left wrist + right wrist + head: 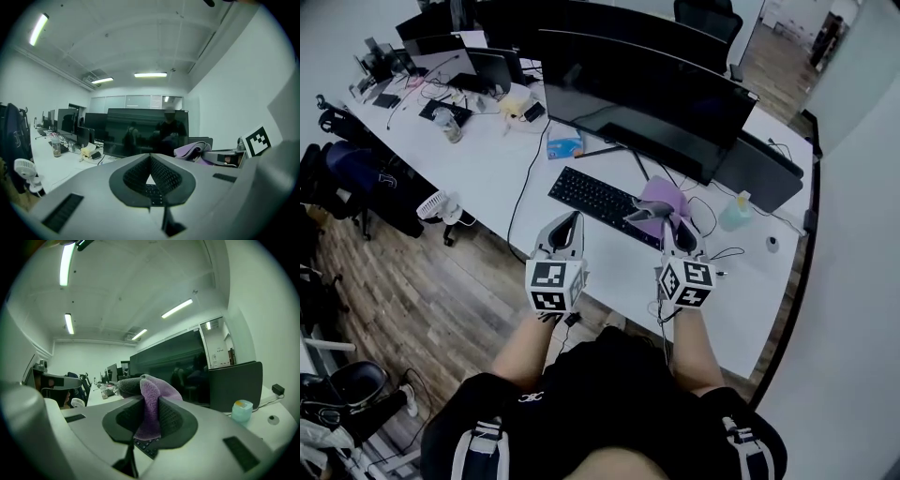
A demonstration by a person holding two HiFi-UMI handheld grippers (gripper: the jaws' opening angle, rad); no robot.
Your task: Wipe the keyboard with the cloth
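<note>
On my left, the left gripper (569,218) hangs over the desk's (492,173) near edge, just short of the keyboard's (598,201) left part. In its own view the jaws meet at their tips with nothing between them; only a small gap lower down shows a few keys. That forearm reaches straight forward from my body, the gripper pointing ahead and slightly down.

The keyboard lies in the middle, in front of the wide monitor (647,103), bare, with nothing resting on it.

On the right, the right gripper (667,223) is clamped on the cloth (151,409), a purple fold pinched between the pads and bunching up over the tips. From the head view the cloth (660,198) sits over the keyboard's right end. I cannot tell whether it touches the keys. That arm mirrors the left one, extended and close beside it.

As I judge it, the pick-up is done: the cloth is in hand and brought to the keyboard. The wiping itself looks to be all ahead, or barely at its start, with the whole run of keys toward the left yet to cover.
</note>
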